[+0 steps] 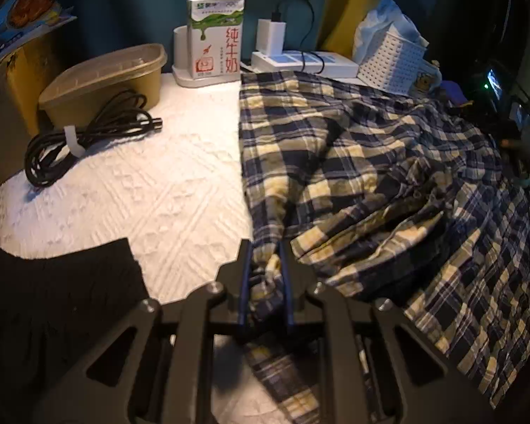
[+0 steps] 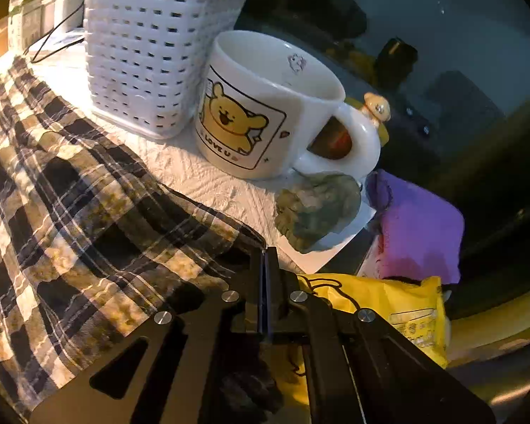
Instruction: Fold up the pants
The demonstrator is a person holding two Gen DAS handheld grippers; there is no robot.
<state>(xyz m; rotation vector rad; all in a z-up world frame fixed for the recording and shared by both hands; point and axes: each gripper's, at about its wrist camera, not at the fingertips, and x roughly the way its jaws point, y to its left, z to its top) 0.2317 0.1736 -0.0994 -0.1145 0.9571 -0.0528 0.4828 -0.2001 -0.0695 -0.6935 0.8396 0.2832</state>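
1. Pants [image 1: 353,162]: plaid, rumpled, on the white cloth [image 1: 159,183], right part of table.
2. Left gripper [image 1: 265,268]: pinching a bunched fold of fabric.
3. Right gripper [image 2: 265,268]: pressed together on the pants' edge.
4. Advice: lift both evenly, pull taut; keep clear of mug [image 2: 265,113] and basket [image 2: 152,53].

- pants [image 1: 353,162]: soft woven plaid cloth, matt and crinkly
- table cover [image 1: 152,190] under the pants: white, embossed, rough-looking
- mug [image 2: 265,113] beside the basket [image 2: 152,53]: glossy ceramic; basket's matt white plastic weave
- left gripper [image 1: 265,247]: matt black, shiny metal screws
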